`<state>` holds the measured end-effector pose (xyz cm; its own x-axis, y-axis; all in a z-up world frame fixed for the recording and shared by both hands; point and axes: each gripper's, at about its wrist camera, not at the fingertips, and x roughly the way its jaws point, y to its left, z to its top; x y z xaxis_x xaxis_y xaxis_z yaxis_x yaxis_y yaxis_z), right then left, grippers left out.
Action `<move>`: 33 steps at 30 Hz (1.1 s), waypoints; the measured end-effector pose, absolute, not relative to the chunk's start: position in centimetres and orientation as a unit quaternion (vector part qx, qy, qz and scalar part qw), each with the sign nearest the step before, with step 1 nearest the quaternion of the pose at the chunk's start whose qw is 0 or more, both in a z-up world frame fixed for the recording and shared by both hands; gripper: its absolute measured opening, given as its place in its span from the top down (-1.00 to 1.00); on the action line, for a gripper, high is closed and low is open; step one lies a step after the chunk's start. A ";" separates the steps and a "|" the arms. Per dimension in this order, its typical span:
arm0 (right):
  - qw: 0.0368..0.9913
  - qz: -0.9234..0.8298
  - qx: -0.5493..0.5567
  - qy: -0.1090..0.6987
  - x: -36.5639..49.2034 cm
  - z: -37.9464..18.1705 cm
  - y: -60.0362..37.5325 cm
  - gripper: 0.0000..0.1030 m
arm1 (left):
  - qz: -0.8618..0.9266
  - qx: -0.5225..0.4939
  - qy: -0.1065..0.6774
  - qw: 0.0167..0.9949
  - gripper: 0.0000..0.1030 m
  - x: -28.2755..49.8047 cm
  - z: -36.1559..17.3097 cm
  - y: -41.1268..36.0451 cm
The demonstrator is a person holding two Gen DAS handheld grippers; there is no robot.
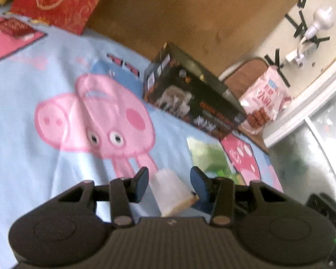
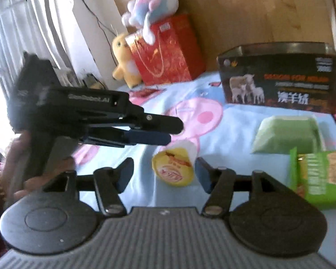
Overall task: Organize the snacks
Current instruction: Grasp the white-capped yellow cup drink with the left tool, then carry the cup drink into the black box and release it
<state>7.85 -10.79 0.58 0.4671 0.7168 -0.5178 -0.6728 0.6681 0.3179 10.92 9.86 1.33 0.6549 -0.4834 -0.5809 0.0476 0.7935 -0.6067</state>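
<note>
**Two grippers, one cup**

One cup (image 2: 175,168) lay on the sheet (image 1: 33,85) between the right gripper (image 2: 164,173)'s part-open jaws, untouched. The left gripper (image 1: 170,183) straddled it too; contact unclear. Green packets (image 2: 286,136) lay just right, a black box (image 2: 280,76) beyond.

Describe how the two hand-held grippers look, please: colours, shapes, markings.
The left gripper and the right gripper are matte black, each with two round hubs, a ribbed grey base and dark blue finger pads. Seen from the side, the left one carries small white lettering, too blurred to read.
</note>
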 end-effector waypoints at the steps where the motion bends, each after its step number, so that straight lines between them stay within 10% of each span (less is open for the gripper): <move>1: 0.857 0.400 0.026 0.323 7.9 0.2 -10.6 -0.23 | -0.157 -0.285 0.391 0.861 0.18 10.8 0.9 9.6; 6: 0.868 0.384 0.023 0.314 7.4 0.3 -11.9 0.11 | -0.195 -0.306 0.406 0.839 0.29 10.5 -0.4 7.5; 18: 0.908 0.305 0.038 0.284 3.4 0.0 -18.0 0.09 | -0.274 -0.236 0.436 0.825 0.27 10.7 -0.1 -0.2; 25: 0.904 0.309 0.058 0.288 3.5 -0.3 -18.6 -0.06 | -0.272 -0.245 0.435 0.823 -0.16 10.5 0.3 0.5; 33: 0.907 0.304 0.059 0.286 3.4 -0.3 -18.7 0.06 | -0.266 -0.225 0.432 0.832 0.11 10.6 0.3 0.0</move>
